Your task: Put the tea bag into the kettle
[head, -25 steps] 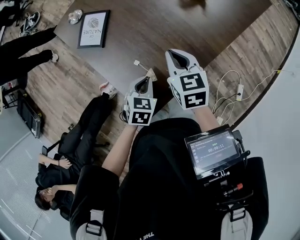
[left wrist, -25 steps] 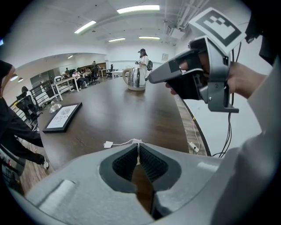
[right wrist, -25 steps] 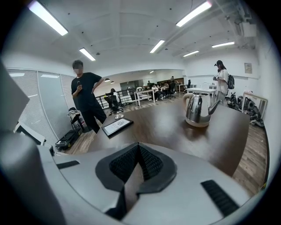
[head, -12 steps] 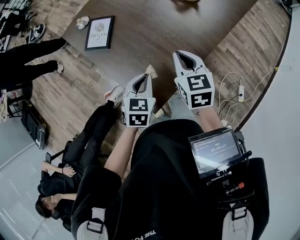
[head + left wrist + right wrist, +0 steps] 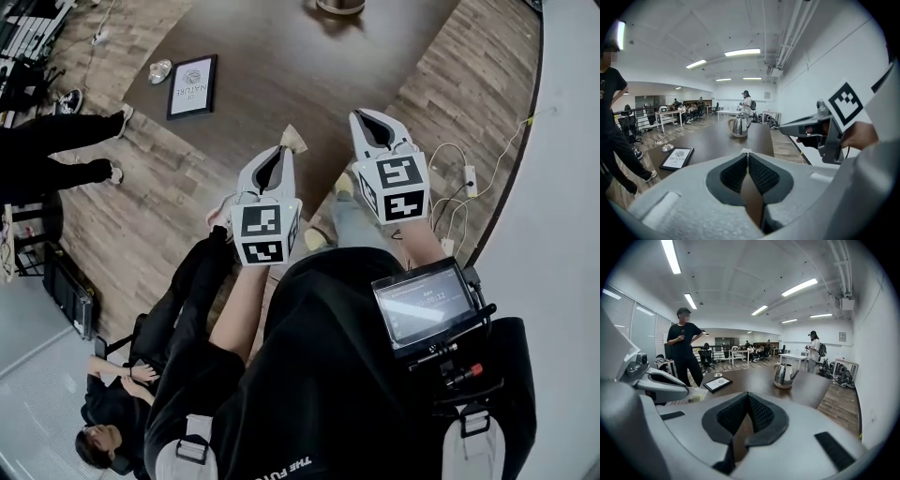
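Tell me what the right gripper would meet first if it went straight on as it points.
Probably the dark table top, just ahead of the right gripper, which points slightly down; the kettle stands farther on, slightly right of that line. Depth is unclear.

Open-plan office. Wood-plank floor [image 5: 141,206], dark brown surface [image 5: 281,66] mid-room. White wall [image 5: 811,79] on one side, blinds [image 5: 616,310] on the other. White ceiling [image 5: 740,277], strip lights [image 5: 799,287] on, pipes [image 5: 787,42] running near the wall. White desks [image 5: 796,356] at far end. White cable [image 5: 487,178] lying on floor.
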The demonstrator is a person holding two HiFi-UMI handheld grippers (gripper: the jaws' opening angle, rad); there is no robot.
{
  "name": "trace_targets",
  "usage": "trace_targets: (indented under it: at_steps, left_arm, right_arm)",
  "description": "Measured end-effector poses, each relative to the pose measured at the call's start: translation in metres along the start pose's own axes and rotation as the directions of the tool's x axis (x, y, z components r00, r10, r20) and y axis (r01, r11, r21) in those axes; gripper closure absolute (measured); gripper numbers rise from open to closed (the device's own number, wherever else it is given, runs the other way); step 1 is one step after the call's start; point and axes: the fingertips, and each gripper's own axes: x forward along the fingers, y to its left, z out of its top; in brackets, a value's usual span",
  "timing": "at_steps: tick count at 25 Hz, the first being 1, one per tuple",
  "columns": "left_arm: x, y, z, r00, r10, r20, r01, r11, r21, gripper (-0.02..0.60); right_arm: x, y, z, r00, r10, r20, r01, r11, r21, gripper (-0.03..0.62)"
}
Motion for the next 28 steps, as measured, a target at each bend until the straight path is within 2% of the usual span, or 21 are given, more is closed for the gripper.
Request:
trace_targets:
  at_steps: [7, 15, 22, 28]
  left_arm:
    - [-0.009, -0.010, 0.023, 0.997, -0.039, 0.062, 0.038, 0.999, 0.013, 0.560]
    - [0.027, -0.056, 0.049, 0.993, -0.087, 0.081, 0.082, 0.995, 0.065, 0.560]
    - [0.097, -0.094, 0.085, 0.993, -0.090, 0.071, 0.088, 0.996, 0.024, 0.561]
    - [0.161, -0.126, 0.121, 0.995, -0.079, 0.058, 0.076, 0.996, 0.049, 0.560]
  right_arm:
    - [-0.036, -0.022, 0.002, 0.995, -0.095, 0.026, 0.095, 0.996, 0.005, 0.594]
    - [-0.045, -0.077, -0.008, 0.991, -0.131, 0.034, 0.130, 0.991, 0.038, 0.594]
    - [-0.026, -0.163, -0.011, 0.991, -0.129, 0.030, 0.127, 0.990, 0.068, 0.594]
    - [-0.006, -0.241, -0.014, 0.992, -0.128, 0.021, 0.125, 0.986, 0.107, 0.594]
